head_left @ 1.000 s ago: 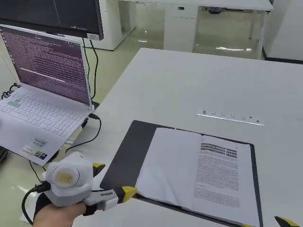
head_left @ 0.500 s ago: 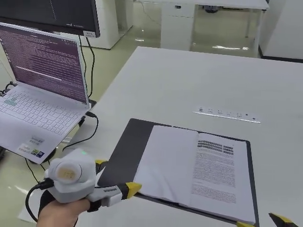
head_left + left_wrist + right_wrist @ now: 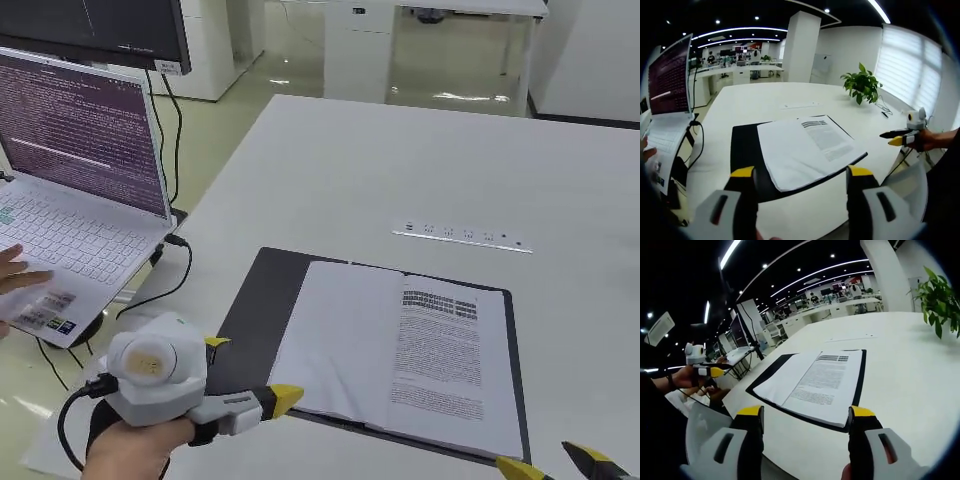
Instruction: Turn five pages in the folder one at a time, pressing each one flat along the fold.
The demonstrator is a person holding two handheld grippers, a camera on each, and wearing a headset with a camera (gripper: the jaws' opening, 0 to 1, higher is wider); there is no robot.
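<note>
Both tongs are gaping wide and empty, so the likely slip is pinching several sheets at once, or dragging the folder because nothing is pinning it. The left gripper is hovering off the folder's near-left corner, with the hand gripping from below and the tips pointing right. The right gripper is hanging just off the near-right corner. Beyond them the folder is lying open on the table, with a blank page on the left and a printed page on the right.
</note>
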